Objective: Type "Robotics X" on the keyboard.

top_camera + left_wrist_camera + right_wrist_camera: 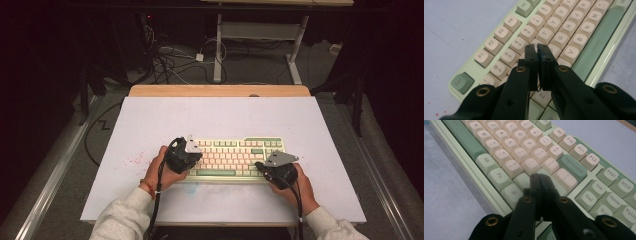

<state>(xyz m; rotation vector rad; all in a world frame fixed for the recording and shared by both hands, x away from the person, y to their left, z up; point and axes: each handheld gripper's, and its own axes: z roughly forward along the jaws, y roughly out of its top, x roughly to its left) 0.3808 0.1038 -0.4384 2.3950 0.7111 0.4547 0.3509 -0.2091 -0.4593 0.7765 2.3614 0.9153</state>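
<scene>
Holding both grippers clenched lets you peck keys with narrow tips: your left gripper over the keyboard left half, right gripper near its right end
</scene>
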